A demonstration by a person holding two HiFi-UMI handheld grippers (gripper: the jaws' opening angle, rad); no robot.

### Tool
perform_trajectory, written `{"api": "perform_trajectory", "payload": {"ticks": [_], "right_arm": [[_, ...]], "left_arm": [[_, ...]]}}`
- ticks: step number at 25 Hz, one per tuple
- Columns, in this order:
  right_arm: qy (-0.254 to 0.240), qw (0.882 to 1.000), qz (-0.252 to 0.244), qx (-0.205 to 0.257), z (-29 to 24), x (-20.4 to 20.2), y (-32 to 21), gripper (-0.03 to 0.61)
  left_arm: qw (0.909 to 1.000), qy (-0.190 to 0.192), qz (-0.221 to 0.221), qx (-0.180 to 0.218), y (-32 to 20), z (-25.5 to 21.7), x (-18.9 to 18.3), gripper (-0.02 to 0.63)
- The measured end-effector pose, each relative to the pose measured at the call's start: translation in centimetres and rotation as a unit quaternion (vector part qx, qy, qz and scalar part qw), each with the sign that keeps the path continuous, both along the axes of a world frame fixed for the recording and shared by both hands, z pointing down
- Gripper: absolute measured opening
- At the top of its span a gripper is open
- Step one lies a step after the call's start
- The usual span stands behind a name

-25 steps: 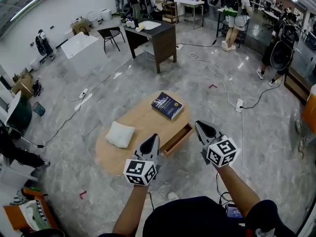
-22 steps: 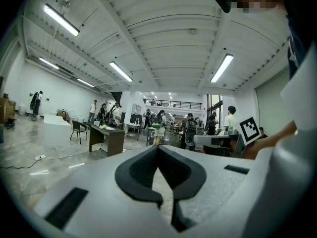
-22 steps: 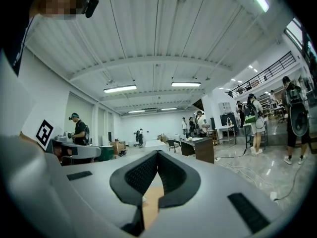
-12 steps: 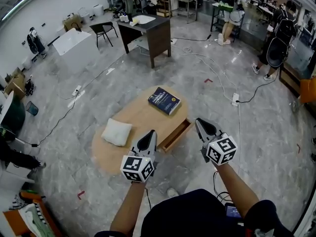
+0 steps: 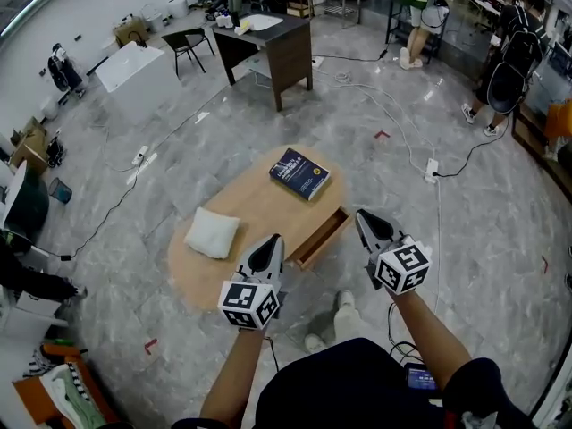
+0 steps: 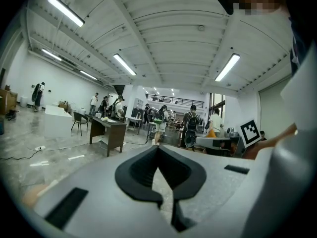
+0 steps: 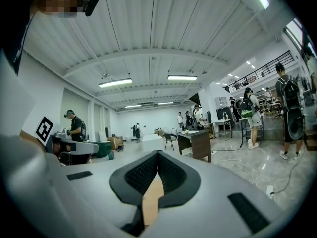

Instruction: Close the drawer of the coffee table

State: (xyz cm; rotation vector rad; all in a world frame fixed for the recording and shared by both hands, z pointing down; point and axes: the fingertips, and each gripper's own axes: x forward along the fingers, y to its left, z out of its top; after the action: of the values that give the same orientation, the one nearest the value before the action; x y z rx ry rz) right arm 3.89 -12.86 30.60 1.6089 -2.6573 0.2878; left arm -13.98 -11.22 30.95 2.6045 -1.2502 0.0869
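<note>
An oval wooden coffee table (image 5: 259,206) stands on the marble floor in the head view. Its drawer (image 5: 323,237) juts open from the near right side. A dark blue book (image 5: 299,173) lies on the far end of the top and a white pillow (image 5: 213,233) on the left end. My left gripper (image 5: 271,247) hovers shut above the table's near edge, just left of the drawer. My right gripper (image 5: 366,222) hangs shut and empty, right of the drawer over the floor. The left gripper (image 6: 158,148) and right gripper (image 7: 158,154) views look out level across the hall, jaws closed together.
A dark desk (image 5: 277,47), a chair (image 5: 192,56) and a white box (image 5: 134,70) stand at the back. Cables and a power strip (image 5: 432,170) run over the floor right of the table. People stand at the far right. My shoes (image 5: 342,304) show below the drawer.
The view has drifted so the table sits slightly lower and nearer, and my shoes have come into sight below the drawer. Both grippers keep their pose, still shut.
</note>
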Motion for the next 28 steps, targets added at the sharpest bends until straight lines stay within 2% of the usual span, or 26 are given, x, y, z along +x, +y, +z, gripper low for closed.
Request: {"api": "perform_trajectory", "payload": {"ticks": [13, 28], "right_arm": [[0.004, 1.000, -0.013, -0.025, 2.6, 1.9, -4.1, 0.014], [0.020, 0.997, -0.045, -0.066, 7.3, 2.6, -7.5, 0.014]], "left_arm": [[0.9998, -0.006, 0.006, -0.021, -4.3, 1.7, 3.2, 0.002], [0.9983, -0.018, 0.011, -0.054, -7.9, 6.3, 5.4, 0.002]]}}
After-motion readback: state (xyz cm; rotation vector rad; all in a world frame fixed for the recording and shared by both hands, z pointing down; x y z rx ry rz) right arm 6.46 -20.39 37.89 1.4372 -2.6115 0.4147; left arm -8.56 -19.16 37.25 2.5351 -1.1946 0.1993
